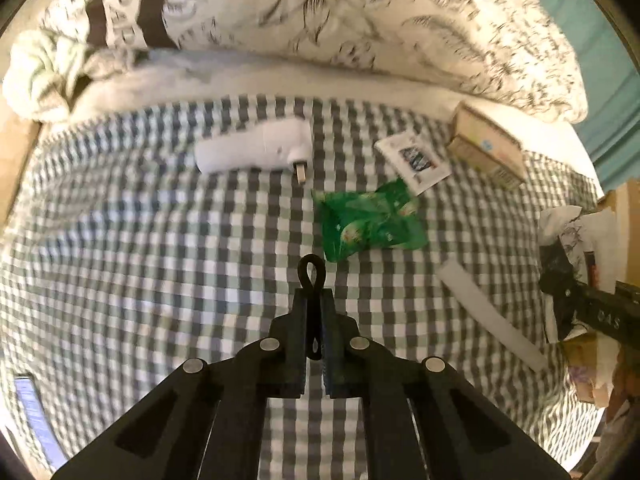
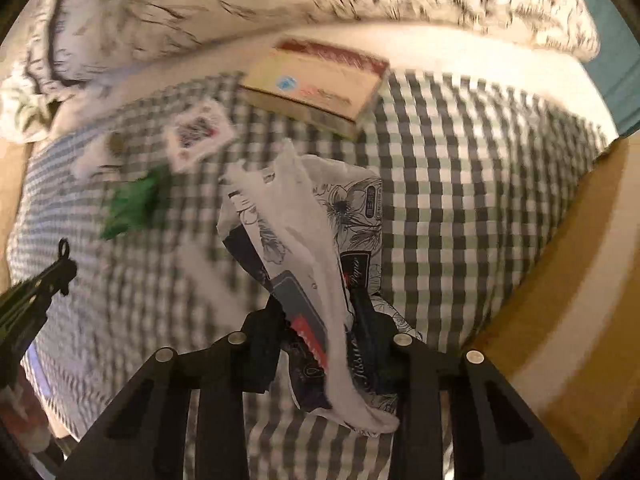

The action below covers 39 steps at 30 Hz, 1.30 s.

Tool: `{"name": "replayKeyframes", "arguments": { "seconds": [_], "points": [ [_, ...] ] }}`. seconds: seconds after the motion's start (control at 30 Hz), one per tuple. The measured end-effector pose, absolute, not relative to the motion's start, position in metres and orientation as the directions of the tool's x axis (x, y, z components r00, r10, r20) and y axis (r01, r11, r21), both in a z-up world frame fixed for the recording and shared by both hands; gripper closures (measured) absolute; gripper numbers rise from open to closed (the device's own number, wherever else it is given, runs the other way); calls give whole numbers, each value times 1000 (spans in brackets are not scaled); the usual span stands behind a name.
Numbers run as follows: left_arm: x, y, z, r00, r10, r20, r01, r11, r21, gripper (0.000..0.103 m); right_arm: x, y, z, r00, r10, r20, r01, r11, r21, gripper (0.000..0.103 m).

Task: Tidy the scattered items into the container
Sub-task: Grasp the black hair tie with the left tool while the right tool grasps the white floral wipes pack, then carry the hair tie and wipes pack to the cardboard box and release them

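Observation:
My left gripper [image 1: 314,296] is shut on a thin black hair tie [image 1: 311,274], whose loop sticks out past the fingertips above the checked bed sheet [image 1: 160,240]. My right gripper [image 2: 318,316] is shut on a floral-printed tissue pack [image 2: 312,240] with a white tissue trailing from it. It holds the pack up off the sheet. On the sheet lie a white plug charger [image 1: 256,148], a green packet [image 1: 370,220], a white sachet [image 1: 416,160], a white strip [image 1: 488,312] and a cardboard box [image 2: 316,80].
A rumpled leaf-print duvet [image 1: 360,20] lies along the far side of the bed. A brown cardboard surface [image 2: 560,300] borders the sheet on the right. In the right wrist view the left gripper [image 2: 64,268] shows at the left edge.

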<state>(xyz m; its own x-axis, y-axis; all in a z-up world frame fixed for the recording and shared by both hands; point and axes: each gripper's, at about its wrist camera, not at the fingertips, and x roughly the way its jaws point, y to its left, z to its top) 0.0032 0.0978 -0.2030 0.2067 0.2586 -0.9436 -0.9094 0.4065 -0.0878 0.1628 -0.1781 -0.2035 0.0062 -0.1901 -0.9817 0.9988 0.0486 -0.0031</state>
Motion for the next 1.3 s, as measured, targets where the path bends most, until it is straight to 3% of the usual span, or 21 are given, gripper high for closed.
{"name": "replayKeyframes", "arguments": {
  "seconds": [0.33,0.63,0.97,1.3],
  "points": [
    [9,69,-104,321,372,-871,-873,472,-121,98,186,-140,-84,66,-363,-929,995,90,36,71],
    [52,33,-34,446,389,-806,-780,611,-137,98,150,-78,-7,-2,-483,-876,999,-34,17,71],
    [168,-30,-10,566,281,-775,-602,783,-155,98,51,-28,30,-119,-513,-850,971,-240,9,71],
    [274,-86,-39,555,162,-816,-471,870,-148,98,-36,-28,11,-126,-471,-873,943,-331,43,71]
  ]
}}
